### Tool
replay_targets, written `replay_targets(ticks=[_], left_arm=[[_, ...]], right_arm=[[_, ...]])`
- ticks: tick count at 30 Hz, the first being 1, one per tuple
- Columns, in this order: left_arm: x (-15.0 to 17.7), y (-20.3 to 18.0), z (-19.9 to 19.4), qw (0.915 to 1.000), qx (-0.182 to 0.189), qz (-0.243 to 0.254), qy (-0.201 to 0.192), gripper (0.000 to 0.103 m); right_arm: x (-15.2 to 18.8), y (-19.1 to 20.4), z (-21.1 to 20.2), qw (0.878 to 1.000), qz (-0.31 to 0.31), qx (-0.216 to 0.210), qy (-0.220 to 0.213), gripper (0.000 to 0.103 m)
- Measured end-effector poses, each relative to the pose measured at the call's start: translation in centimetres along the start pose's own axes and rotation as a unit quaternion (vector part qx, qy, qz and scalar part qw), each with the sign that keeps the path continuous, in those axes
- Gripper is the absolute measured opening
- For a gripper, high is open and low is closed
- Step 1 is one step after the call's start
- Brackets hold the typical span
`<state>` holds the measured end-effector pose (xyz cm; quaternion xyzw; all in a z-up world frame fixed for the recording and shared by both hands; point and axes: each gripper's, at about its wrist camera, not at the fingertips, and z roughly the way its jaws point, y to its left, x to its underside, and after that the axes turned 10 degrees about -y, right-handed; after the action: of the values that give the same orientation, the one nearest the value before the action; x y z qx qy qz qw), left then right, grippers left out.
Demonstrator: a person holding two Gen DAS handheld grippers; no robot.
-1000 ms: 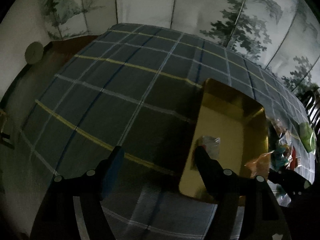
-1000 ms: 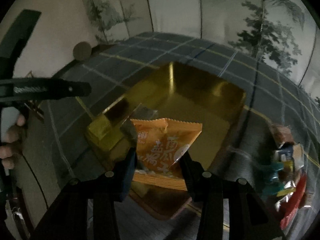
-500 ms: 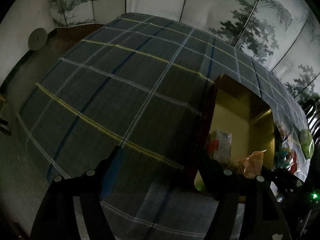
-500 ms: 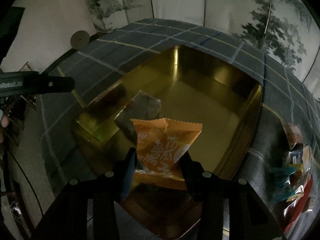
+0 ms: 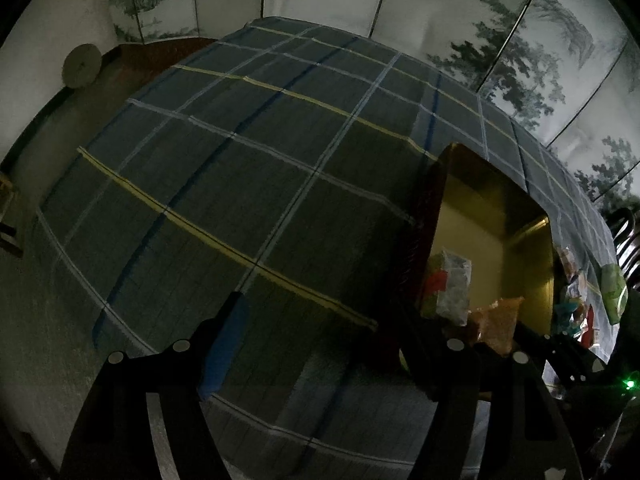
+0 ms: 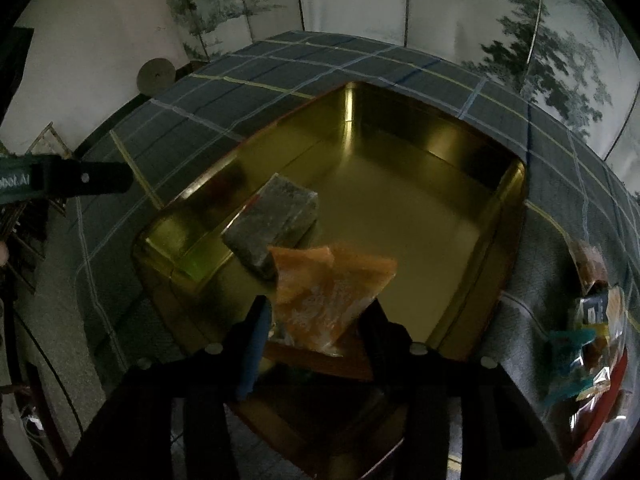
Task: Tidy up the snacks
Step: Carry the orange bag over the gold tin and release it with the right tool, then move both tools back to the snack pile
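Right gripper has fingers spread wide; crinkly orange foil snack packet sits blurred betw. them over near end of tin, can't tell if either pad touches it. Tin is 1 shiny gold metal box w/ rounded corners & red outer wall, on plaid woven tablecloth. Inside: 1 flat grey-backed packet leaning on left wall. Loose pile of glossy wrapped snacks on cloth just right of tin. Left gripper spread apart, holds nothing, over bare cloth left of tin.
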<state>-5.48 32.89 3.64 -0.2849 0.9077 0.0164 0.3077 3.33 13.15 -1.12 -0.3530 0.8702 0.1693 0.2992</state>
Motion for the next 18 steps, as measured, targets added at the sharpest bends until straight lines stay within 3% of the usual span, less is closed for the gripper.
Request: replay_targets(ticks=[6,11,18], left_arm=[[0.3,-1.2,0.1,0.9999,0.011,0.007,0.003,0.069],[0.5,-3.8,-0.1,0.9992,0.033,0.021,-0.003,0.069],[1.2,-9.2,-1.0,0.9956,0.065,0.065,-0.021,0.071]], right_arm=[[-0.3,-0.3,-2.2,0.999,0.001,0.004,-0.032,0.053],[-0.1,-3.1,-6.1,0.997,0.016,0.026,-0.072,0.053],[2.7,-11.9,-11.4,0.987,0.065,0.116,-0.095,0.053]])
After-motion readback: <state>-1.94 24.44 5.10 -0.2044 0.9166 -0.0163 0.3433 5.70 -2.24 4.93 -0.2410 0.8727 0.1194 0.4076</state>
